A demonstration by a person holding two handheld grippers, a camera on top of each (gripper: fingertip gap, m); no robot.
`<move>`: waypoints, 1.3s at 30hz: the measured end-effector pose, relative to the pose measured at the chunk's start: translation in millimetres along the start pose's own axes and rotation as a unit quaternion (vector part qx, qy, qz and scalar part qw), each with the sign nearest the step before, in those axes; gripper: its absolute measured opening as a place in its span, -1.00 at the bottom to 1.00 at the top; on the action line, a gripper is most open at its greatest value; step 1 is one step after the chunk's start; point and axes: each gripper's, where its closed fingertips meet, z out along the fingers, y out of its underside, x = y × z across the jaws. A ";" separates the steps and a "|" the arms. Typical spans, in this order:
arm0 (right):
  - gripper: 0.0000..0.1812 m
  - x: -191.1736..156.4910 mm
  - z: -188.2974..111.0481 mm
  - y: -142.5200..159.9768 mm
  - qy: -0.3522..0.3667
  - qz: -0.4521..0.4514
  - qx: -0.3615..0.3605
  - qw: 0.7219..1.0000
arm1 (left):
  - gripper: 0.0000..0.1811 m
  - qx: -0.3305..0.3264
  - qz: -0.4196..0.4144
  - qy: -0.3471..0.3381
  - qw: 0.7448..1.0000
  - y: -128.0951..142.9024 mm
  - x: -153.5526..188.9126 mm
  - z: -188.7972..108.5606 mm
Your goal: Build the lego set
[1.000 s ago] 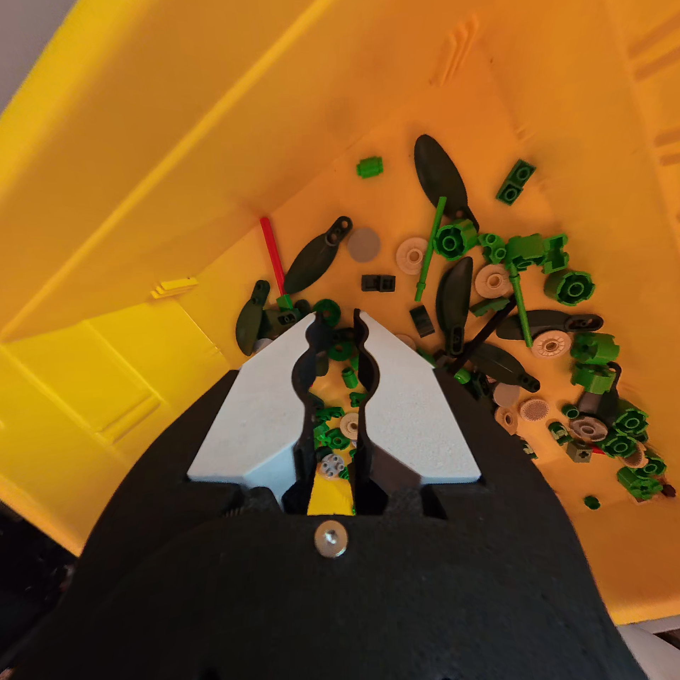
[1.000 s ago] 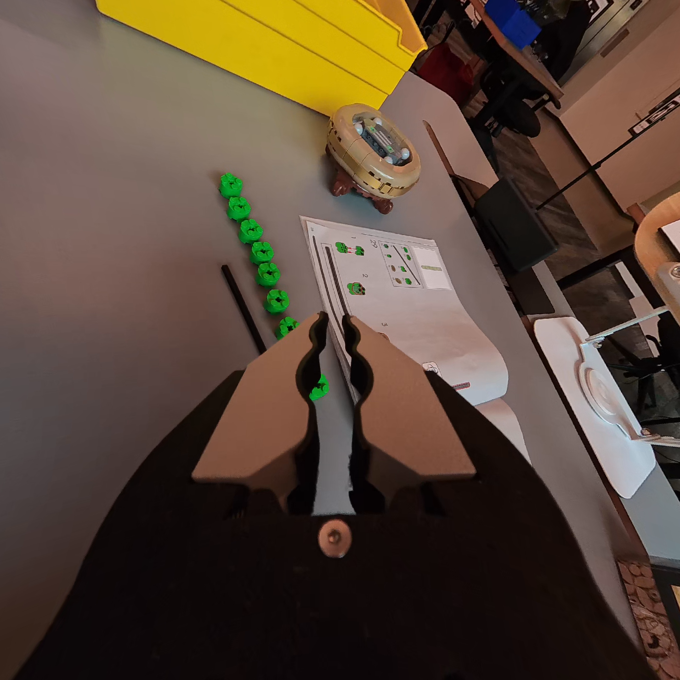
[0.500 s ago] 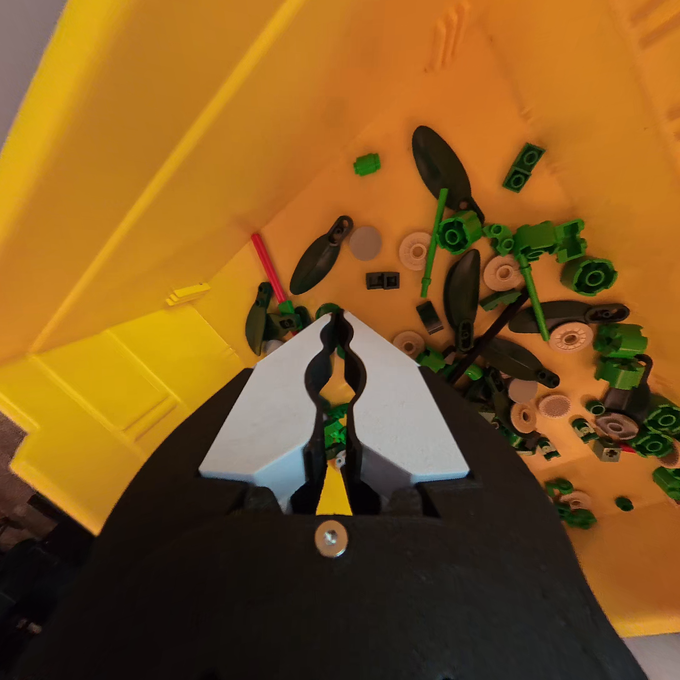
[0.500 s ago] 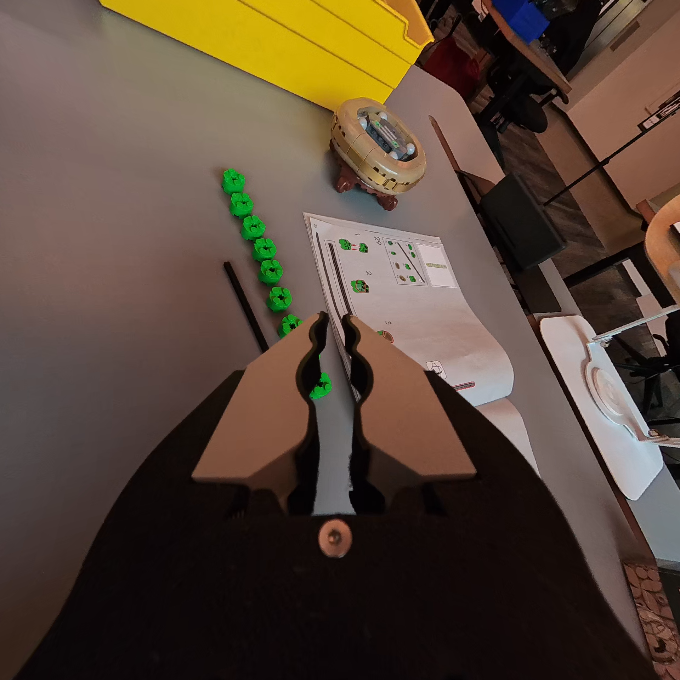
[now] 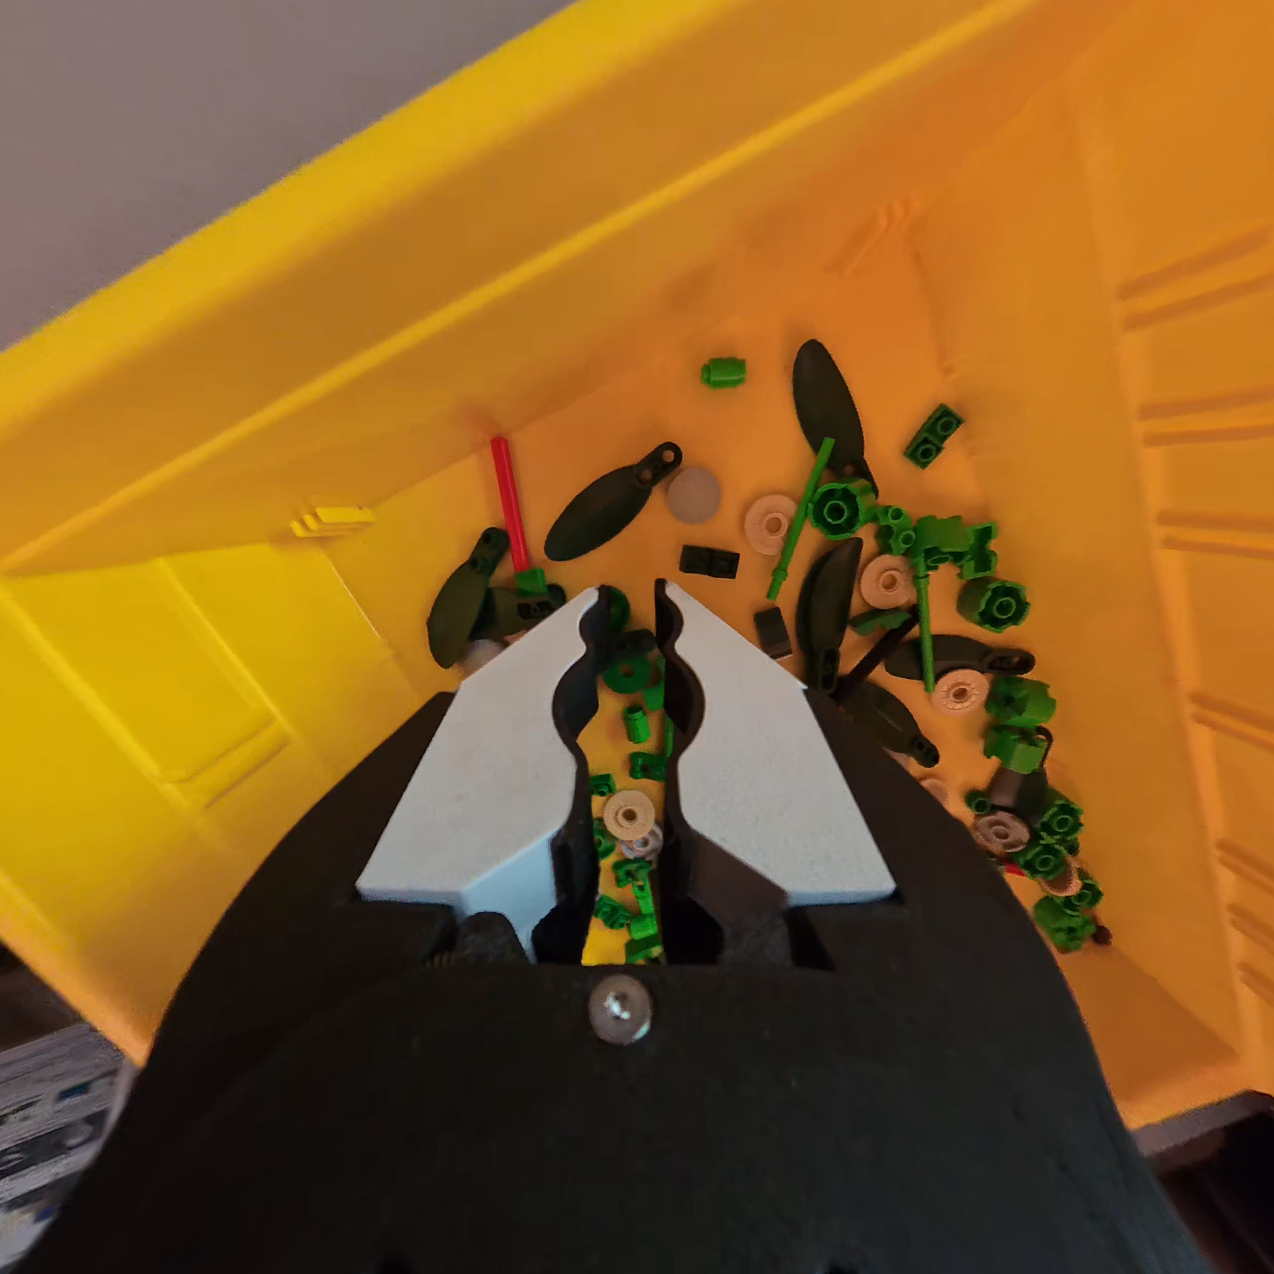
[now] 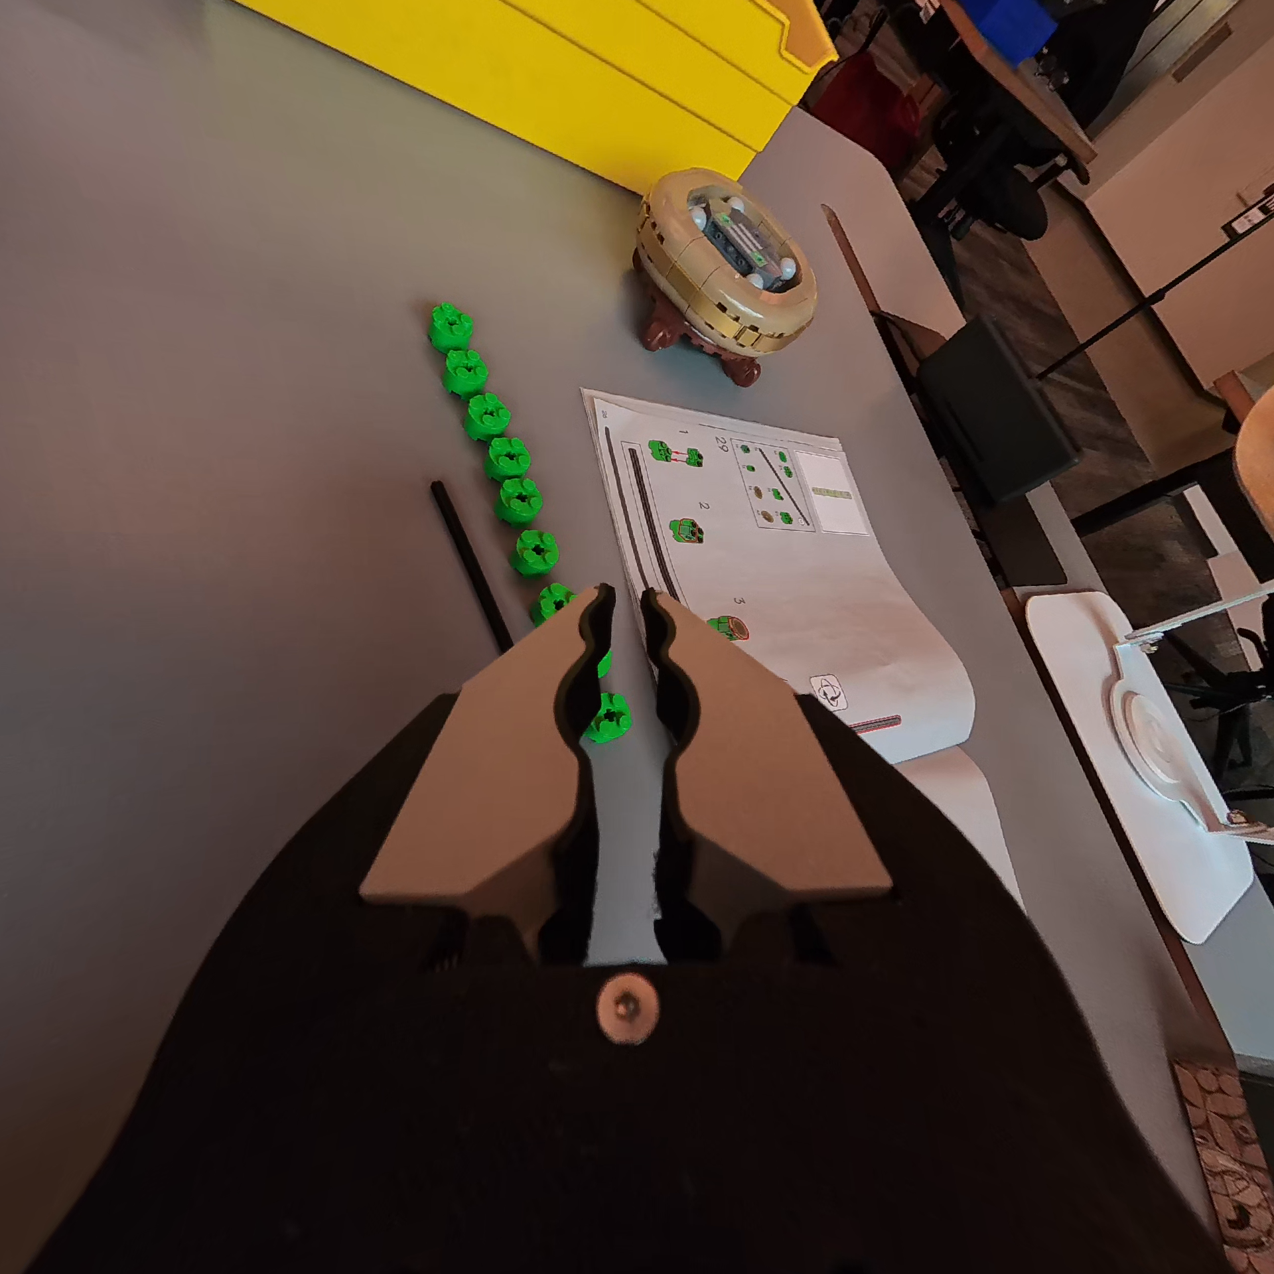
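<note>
1. The left gripper (image 5: 632, 593) hangs inside a yellow bin (image 5: 482, 289), nose down toward the loose pieces on the bottom. Its jaws stand a narrow gap apart and nothing is caught between them.
2. Through that gap I see a flat green round piece (image 5: 626, 672), a small green cylinder (image 5: 638, 724) and a tan round plate (image 5: 629, 813) lying on the bin floor.
3. Farther in lie dark leaf-shaped pieces (image 5: 600, 507), a red rod (image 5: 509, 493), a grey disc (image 5: 693, 495) and a heap of green round bricks (image 5: 837, 510) toward the right wall.
4. The right gripper (image 6: 627, 596) hovers above the grey table (image 6: 207, 345), jaws slightly parted and empty.
5. Below it a row of bright green round bricks (image 6: 509, 456) runs across the table, with a thin black axle (image 6: 469, 565) just beside the row.
6. An open instruction booklet (image 6: 793, 586) lies to the right of the bricks.
7. Beyond it stands a tan oval built model on brown feet (image 6: 727, 276), near the yellow bins (image 6: 586, 76) at the table's far side.
</note>
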 end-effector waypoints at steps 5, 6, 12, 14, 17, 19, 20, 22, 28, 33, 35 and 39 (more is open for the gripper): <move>-0.92 -2.8 1.3 1.0 -0.007 -0.001 -0.003 1.000 | -0.68 0.000 -0.047 0.016 0.999 1.6 -3.9 0.9; -0.92 -3.4 1.4 1.0 -0.008 -0.001 -0.004 1.000 | -0.67 0.001 -0.052 0.019 0.998 1.2 -4.1 0.9; -0.92 -5.4 2.0 1.5 -0.014 0.000 -0.005 1.000 | -0.72 -0.012 -0.071 0.020 0.997 8.0 -6.6 1.3; -0.92 -6.6 2.6 1.9 -0.017 -0.001 -0.007 1.000 | -0.73 -0.022 -0.066 0.007 0.998 11.5 -10.0 2.2; -0.91 -7.5 2.9 2.3 -0.018 -0.004 -0.009 1.000 | -0.77 -0.033 -0.045 -0.014 0.998 14.2 -12.8 3.9; -0.92 -7.8 2.8 1.9 -0.019 -0.003 -0.008 1.000 | -0.79 -0.031 -0.037 -0.023 0.999 12.8 -12.9 3.6; -0.92 -7.9 2.7 2.0 -0.019 -0.003 -0.008 1.000 | -0.79 -0.031 -0.037 -0.020 0.999 12.7 -11.5 4.0; -0.92 -8.4 2.9 2.4 -0.020 -0.003 -0.010 1.000 | -0.80 -0.032 -0.042 -0.017 0.998 13.6 -11.8 5.1; -0.91 -9.4 3.4 2.9 -0.023 -0.005 -0.012 1.000 | -0.86 -0.035 -0.034 -0.020 0.999 14.7 -13.8 4.9; -0.92 -8.4 2.5 2.2 -0.020 -0.005 -0.010 1.000 | -0.87 -0.011 -0.015 -0.044 0.999 5.1 -17.0 -5.0; -0.92 -7.7 2.2 1.4 -0.018 -0.006 -0.009 1.000 | -0.88 0.039 -0.026 -0.039 0.998 -8.6 -15.5 -22.8; -0.92 -6.3 1.9 1.0 -0.016 -0.005 -0.007 1.000 | -0.88 0.180 -0.036 0.016 0.983 -44.2 7.0 -75.3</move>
